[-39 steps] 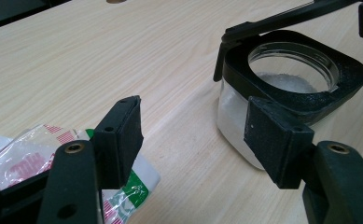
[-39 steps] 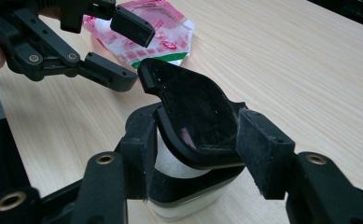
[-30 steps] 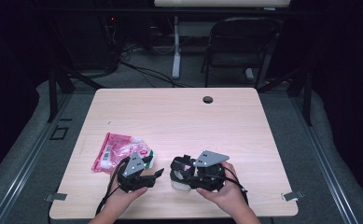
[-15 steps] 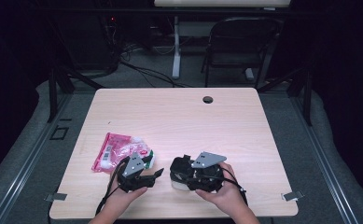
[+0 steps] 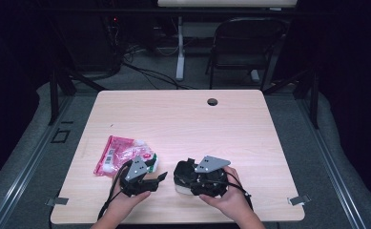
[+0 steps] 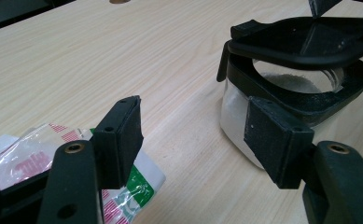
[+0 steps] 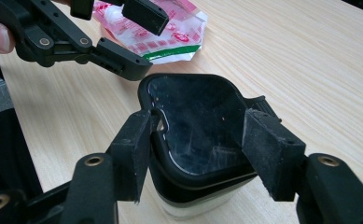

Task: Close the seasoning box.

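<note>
A clear jar [image 5: 182, 189] holding white powder [image 6: 235, 116] stands near the table's front edge. Its black hinged lid [image 6: 300, 44] is tilted up off the black collar. My right gripper [image 7: 195, 144] reaches over the jar from the right, and its jaws have just been opening. The lid [image 7: 198, 116] lies between the pads with no firm press that I can see. My left gripper [image 6: 195, 135] is open just left of the jar with nothing between its pads. A pink and white packet [image 5: 121, 155] lies under and behind it.
The wooden table [image 5: 183, 119] has a round cable hole [image 5: 212, 101] at its far edge. The packet's green-striped corner [image 6: 139, 184] lies just below my left jaw. A folding chair [image 5: 245, 43] and cables are on the floor beyond the table.
</note>
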A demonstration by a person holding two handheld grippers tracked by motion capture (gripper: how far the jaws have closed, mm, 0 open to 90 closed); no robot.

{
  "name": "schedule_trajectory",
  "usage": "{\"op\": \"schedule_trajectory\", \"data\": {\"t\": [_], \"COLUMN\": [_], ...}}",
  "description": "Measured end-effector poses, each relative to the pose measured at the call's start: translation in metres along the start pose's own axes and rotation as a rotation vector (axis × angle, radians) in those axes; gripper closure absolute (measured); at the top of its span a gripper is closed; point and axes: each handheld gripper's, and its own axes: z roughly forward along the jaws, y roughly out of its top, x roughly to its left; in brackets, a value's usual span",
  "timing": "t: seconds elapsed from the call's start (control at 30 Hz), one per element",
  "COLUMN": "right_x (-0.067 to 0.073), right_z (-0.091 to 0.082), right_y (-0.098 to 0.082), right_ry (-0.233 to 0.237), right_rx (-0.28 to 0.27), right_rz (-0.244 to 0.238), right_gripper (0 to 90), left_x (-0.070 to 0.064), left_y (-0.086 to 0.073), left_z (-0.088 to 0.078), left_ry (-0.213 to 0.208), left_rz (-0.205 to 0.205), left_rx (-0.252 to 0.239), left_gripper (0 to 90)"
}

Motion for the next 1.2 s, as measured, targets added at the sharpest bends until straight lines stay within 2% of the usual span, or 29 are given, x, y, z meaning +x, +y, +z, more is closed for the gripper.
{"op": "schedule_trajectory", "data": {"t": [0.27,0.43,0.93,1.2], "right_x": [0.002,0.0,-0.017,-0.032], "right_z": [0.0,-0.002,-0.011,-0.021], "right_y": [0.001,0.001,0.0,-0.004], "right_ry": [0.018,0.008,-0.043,-0.084], "right_rx": [-0.013,-0.017,-0.034,-0.059], "right_rz": [-0.008,0.001,0.086,0.144], "right_gripper": [41.5,41.5,42.3,42.3], "left_x": [0.0,0.001,0.008,0.018], "left_y": [0.0,0.0,0.002,0.004], "left_z": [0.0,-0.001,-0.006,-0.014], "left_ry": [0.005,0.005,0.017,0.045], "left_rz": [-0.002,-0.005,-0.028,-0.047], "left_rx": [0.001,0.001,-0.013,-0.031], "left_gripper": [36.9,36.9,37.0,37.0]}}
